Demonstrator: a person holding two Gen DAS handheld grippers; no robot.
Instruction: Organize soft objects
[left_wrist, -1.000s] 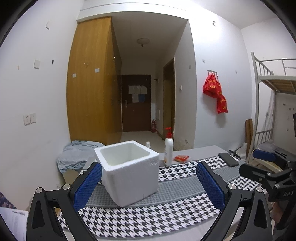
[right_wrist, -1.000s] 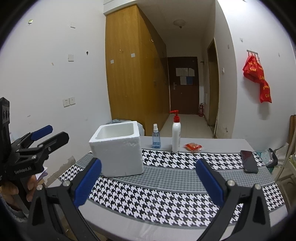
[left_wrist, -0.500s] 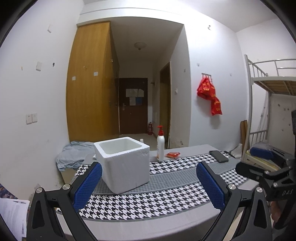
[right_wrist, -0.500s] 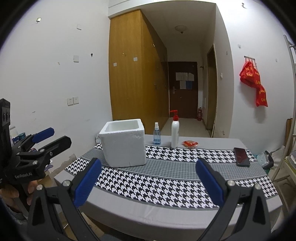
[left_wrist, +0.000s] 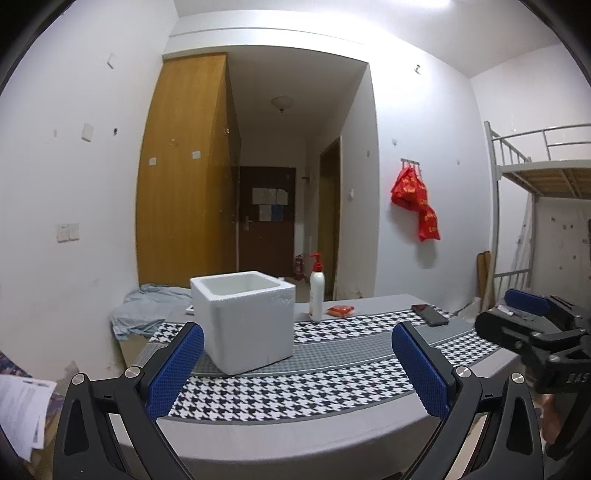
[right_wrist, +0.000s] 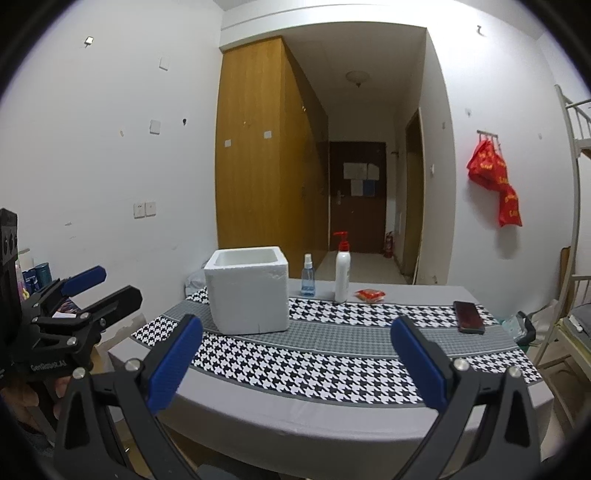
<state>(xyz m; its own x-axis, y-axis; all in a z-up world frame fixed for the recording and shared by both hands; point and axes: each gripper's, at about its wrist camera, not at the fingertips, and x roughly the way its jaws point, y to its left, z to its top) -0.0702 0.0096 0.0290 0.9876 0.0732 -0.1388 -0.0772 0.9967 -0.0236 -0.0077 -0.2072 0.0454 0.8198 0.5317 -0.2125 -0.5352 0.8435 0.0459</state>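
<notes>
I hold both tools short of the near edge of the table (right_wrist: 332, 413), nothing between the fingers of either; my left gripper (left_wrist: 295, 365) stands wide apart, and my right gripper (right_wrist: 295, 363) is spread just as wide. The white foam box (right_wrist: 247, 290) sits open-topped on the houndstooth runner (right_wrist: 332, 365), toward the left end of the table; I judge it the bin for the soft things, light and stiff but crumbly at the rim, so I would not pinch its wall hard. The only soft piece I can make out on the table is the small red packet (right_wrist: 370, 294), lying flat beside the white pump bottle (right_wrist: 342, 269), well apart from the box; it looks thin, limp and a little slick, so I would take it by a raised edge, low and level; the spray bottle (right_wrist: 307, 275) and phone (right_wrist: 468, 316) are hard and not mine to move.
</notes>
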